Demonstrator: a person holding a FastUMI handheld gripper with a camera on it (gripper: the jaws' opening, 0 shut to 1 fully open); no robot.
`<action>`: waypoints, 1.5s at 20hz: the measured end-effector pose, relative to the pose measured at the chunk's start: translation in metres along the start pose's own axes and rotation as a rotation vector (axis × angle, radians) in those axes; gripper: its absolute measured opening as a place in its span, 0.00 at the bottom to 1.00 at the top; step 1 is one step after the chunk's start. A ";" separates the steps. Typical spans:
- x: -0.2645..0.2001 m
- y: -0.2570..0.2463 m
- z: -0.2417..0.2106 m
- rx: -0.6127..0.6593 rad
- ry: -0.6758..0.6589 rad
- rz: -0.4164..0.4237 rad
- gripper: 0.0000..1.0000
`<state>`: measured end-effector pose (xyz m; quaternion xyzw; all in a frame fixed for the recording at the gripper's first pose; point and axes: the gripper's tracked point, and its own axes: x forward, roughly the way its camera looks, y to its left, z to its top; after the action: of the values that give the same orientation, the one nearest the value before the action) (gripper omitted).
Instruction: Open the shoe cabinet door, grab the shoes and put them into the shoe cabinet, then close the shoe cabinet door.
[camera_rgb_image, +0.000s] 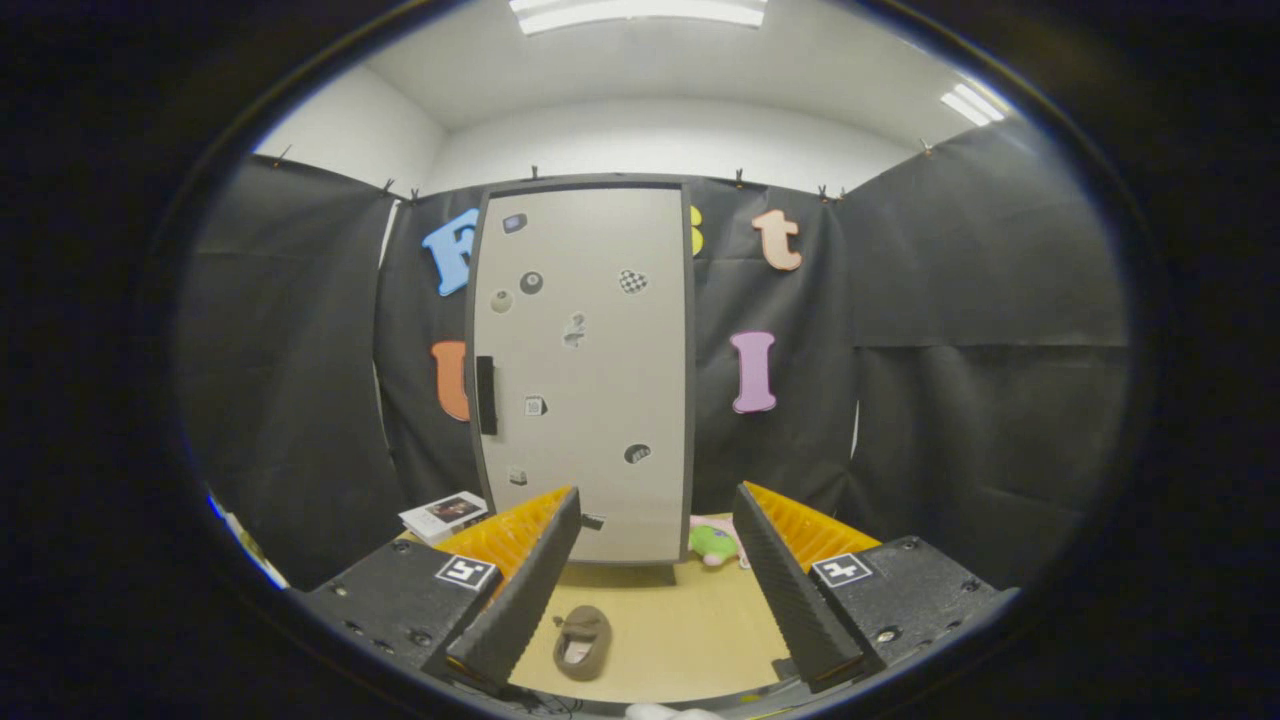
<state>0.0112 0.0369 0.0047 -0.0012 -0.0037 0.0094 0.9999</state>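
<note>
Fingers (655, 590) spread wide, holding nothing. Shoe cabinet door (585, 370) shut, dead ahead beyond fingers; its handle (486, 395) on left edge. Shoe (583, 642) on surface between fingers, long axis toward me.

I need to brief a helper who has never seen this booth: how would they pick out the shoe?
Start at the tall pale shoe cabinet, door closed. On the tan floor before it, between the open gripper's fingers, lies a small brown shoe. Its dull brown sets it apart from the green-and-pink plush toy beside the cabinet.
</note>
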 end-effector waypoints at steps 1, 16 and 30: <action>0.003 0.005 0.002 -0.006 -0.005 0.006 1.00; 0.121 0.156 0.031 0.028 -0.027 0.155 1.00; 0.280 0.236 0.041 0.040 -0.026 0.181 1.00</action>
<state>0.2863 0.2786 0.0469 0.0186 -0.0164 0.0996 0.9947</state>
